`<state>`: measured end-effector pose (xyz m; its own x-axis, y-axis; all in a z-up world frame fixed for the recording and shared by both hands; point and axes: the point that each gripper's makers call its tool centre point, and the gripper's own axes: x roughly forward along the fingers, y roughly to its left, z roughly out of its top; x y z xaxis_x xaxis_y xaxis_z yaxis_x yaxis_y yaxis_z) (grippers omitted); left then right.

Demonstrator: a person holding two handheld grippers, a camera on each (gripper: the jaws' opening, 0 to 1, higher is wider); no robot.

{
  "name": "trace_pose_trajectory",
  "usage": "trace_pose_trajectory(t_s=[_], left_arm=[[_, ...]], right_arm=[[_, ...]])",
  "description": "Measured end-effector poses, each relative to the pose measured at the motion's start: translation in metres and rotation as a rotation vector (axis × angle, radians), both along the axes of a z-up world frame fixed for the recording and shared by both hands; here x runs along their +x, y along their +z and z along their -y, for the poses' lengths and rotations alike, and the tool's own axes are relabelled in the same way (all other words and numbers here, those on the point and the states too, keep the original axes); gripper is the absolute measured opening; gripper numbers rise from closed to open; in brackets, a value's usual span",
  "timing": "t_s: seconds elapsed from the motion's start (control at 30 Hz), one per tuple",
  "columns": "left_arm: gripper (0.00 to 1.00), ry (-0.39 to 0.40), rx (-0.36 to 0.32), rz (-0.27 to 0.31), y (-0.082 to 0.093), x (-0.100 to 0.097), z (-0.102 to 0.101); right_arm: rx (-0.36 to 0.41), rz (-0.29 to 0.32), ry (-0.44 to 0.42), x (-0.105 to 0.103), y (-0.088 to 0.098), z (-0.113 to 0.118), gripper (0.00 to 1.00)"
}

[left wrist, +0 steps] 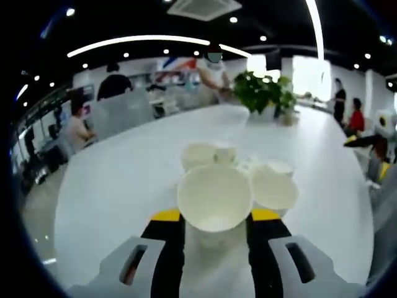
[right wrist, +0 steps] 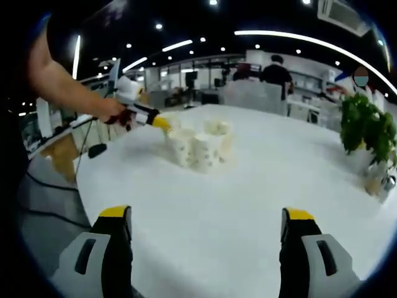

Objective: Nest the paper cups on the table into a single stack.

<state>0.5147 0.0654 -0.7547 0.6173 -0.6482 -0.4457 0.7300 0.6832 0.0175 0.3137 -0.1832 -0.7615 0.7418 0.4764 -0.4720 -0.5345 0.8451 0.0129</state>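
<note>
My left gripper (left wrist: 215, 215) is shut on a white paper cup (left wrist: 214, 195), whose open mouth faces the camera between the yellow-tipped jaws. Behind it stand more white paper cups: one at the left (left wrist: 197, 155), a small one (left wrist: 224, 153) and a wide one at the right (left wrist: 275, 189). In the right gripper view the cups form a cluster (right wrist: 201, 148) on the white table (right wrist: 248, 205), and the left gripper (right wrist: 149, 117), held by a person's hand, meets the cluster's left side. My right gripper (right wrist: 206, 217) is open over bare table, well short of the cups.
A potted green plant (left wrist: 263, 93) (right wrist: 366, 127) stands at the table's far side. Cables and a wooden surface (right wrist: 59, 155) lie beyond the table's left edge. People and desks are in the room behind.
</note>
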Motion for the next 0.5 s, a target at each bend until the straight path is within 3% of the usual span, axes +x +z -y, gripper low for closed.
trace_pose_trajectory(t_s=[0.5], left_arm=[[0.37, -0.001, -0.003, 0.011, 0.011, -0.01, -0.008]], right_arm=[[-0.001, 0.017, 0.015, 0.002, 0.006, -0.003, 0.99]])
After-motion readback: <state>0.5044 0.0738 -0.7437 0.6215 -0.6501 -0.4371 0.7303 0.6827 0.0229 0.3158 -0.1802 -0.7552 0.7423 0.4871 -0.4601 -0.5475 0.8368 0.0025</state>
